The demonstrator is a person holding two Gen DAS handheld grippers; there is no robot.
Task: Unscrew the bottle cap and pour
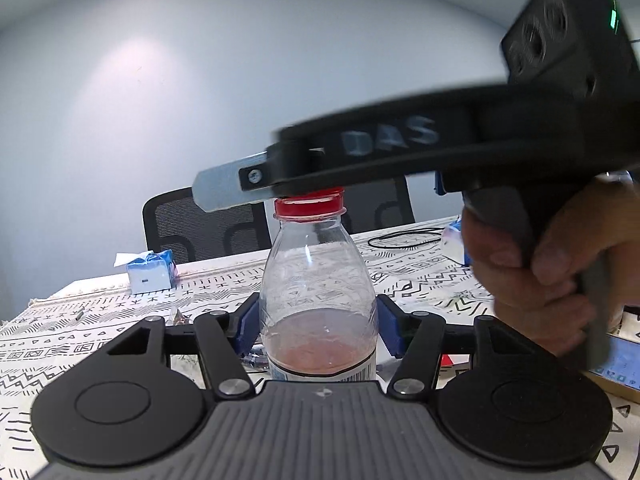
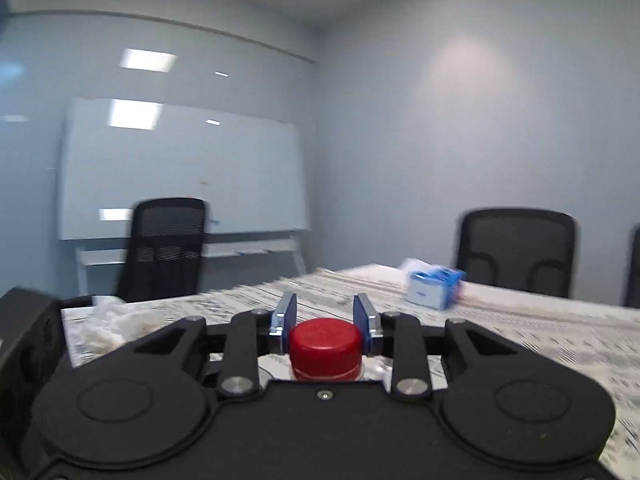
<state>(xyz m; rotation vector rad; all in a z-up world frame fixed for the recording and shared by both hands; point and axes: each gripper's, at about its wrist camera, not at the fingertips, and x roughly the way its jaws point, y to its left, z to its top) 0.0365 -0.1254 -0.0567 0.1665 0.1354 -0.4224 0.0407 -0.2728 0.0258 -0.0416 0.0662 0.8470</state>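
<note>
A clear plastic bottle [image 1: 318,280] with a little pinkish liquid at its bottom stands upright on the patterned tablecloth. My left gripper [image 1: 318,320] is shut on its body, blue pads pressed on both sides. The red cap [image 1: 310,205] sits on the neck. My right gripper [image 1: 240,188] comes in level from the right, held by a hand [image 1: 560,272], and is blurred. In the right wrist view the right gripper [image 2: 325,322] is shut on the red cap [image 2: 325,346], its blue pads against both sides of the cap.
A blue tissue box [image 1: 151,272] [image 2: 434,285] lies on the table behind the bottle. Black mesh chairs [image 2: 516,250] stand along the far edge, another chair [image 2: 164,248] before a whiteboard [image 2: 180,168]. Crumpled tissue [image 2: 108,320] lies left. A cable [image 1: 404,238] and a phone [image 1: 618,364] lie right.
</note>
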